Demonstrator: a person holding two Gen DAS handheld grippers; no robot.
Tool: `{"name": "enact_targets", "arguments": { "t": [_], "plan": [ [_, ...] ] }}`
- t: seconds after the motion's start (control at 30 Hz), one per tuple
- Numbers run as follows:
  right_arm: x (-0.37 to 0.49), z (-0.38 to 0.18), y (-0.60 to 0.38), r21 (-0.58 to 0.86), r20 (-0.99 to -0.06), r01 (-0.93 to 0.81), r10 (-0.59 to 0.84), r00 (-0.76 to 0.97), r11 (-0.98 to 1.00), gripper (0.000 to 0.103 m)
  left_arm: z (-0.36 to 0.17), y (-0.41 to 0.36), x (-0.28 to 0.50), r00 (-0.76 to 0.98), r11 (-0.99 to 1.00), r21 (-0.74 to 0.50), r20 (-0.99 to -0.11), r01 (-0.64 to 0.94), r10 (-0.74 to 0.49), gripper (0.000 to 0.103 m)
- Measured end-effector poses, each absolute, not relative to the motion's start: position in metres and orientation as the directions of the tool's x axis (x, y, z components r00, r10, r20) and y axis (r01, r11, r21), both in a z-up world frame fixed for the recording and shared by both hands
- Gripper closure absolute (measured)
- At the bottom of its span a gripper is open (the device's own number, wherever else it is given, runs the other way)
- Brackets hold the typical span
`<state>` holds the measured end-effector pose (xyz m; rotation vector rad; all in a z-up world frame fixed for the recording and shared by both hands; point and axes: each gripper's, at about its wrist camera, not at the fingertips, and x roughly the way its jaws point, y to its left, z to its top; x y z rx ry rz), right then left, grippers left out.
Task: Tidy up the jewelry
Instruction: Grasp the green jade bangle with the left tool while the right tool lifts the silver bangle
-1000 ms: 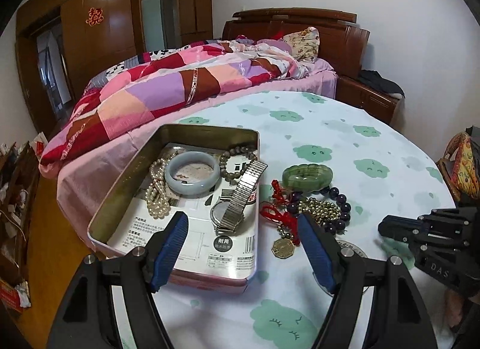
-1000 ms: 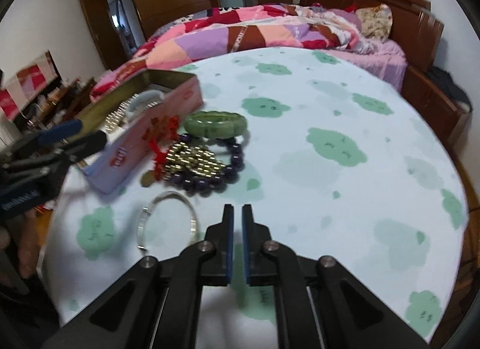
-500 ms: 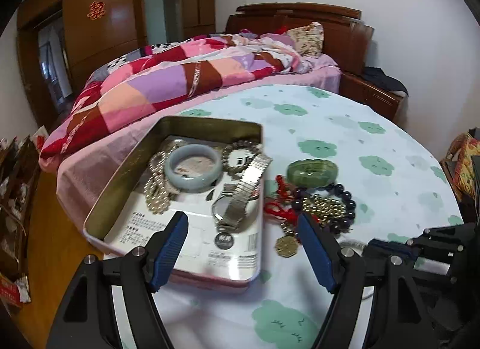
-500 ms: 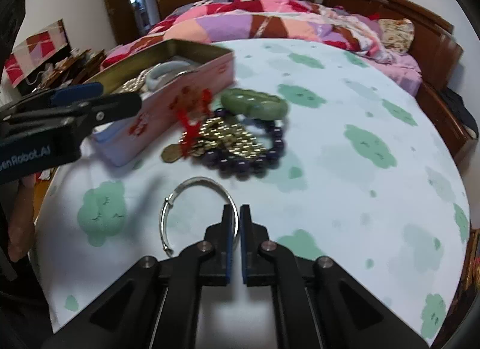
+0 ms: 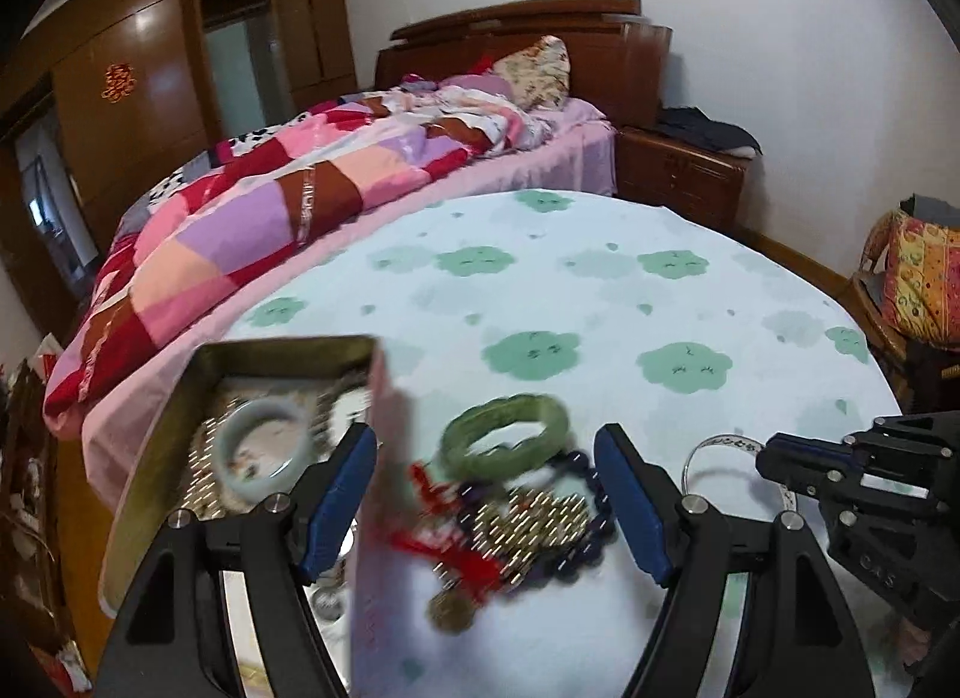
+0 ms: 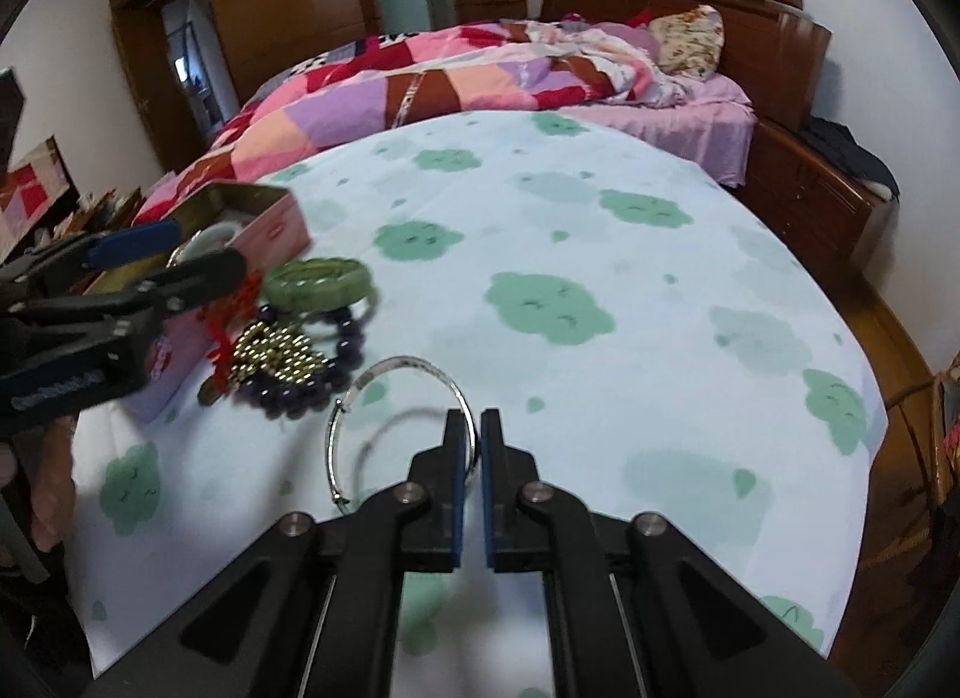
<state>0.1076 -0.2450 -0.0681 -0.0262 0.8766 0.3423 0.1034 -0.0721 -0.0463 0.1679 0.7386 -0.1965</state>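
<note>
My right gripper [image 6: 472,423] is shut on a thin silver bangle [image 6: 360,392], which hangs just above the cloth with its shadow below. In the left wrist view the same bangle [image 5: 702,452] sticks out from the right gripper [image 5: 774,452]. My left gripper [image 5: 486,494] stands open over a loose pile: a green jade bangle [image 5: 504,416], purple beads [image 6: 300,392], gold beads [image 6: 276,353] and a red knotted charm [image 5: 432,542]. An open tin [image 5: 150,446] to the left holds a pale jade bangle [image 5: 264,446] and pearl strands.
The round table wears a white cloth with green cloud prints [image 6: 540,218]. A bed with a patchwork quilt [image 6: 420,80] runs along the far side. A wooden nightstand [image 5: 678,176] stands at the back right. A hand holds the left gripper at the left edge [image 6: 48,488].
My right gripper came to the silver bangle, took hold of it and raised it off the cloth. My left gripper swung right, from over the tin to over the loose pile, still open.
</note>
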Motion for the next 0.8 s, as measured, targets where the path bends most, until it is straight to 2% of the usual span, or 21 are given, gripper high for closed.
{"name": "enact_targets", "arguments": {
  "t": [0.23,0.43,0.47,0.53,0.8],
  "plan": [
    [0.112,-0.069,-0.255,0.140,-0.751,-0.288,0.291,0.593,0.947,0.097,-0.074,-0.095,0.137,0.662,0.953,0.100,-0.739,0.286,-0.121,0.028],
    [0.115,-0.070,-0.257,0.151,-0.749,-0.287,0.299,0.592,0.946,0.097,-0.092,-0.102,0.149,0.610,0.940,0.107,-0.783,0.325,-0.122,0.060],
    [0.115,-0.070,-0.257,0.151,-0.748,-0.287,0.299,0.592,0.946,0.097,-0.093,-0.101,0.150,0.605,0.939,0.097,-0.785,0.330,-0.132,0.074],
    [0.114,-0.070,-0.257,0.151,-0.747,-0.288,0.300,0.594,0.946,0.097,-0.092,-0.099,0.150,0.593,0.937,0.063,-0.788,0.344,-0.165,0.095],
    [0.111,-0.058,-0.254,0.147,-0.727,-0.298,0.307,0.614,0.943,0.097,-0.067,-0.082,0.134,0.641,0.945,0.010,-0.737,0.326,-0.213,0.096]
  ]
}}
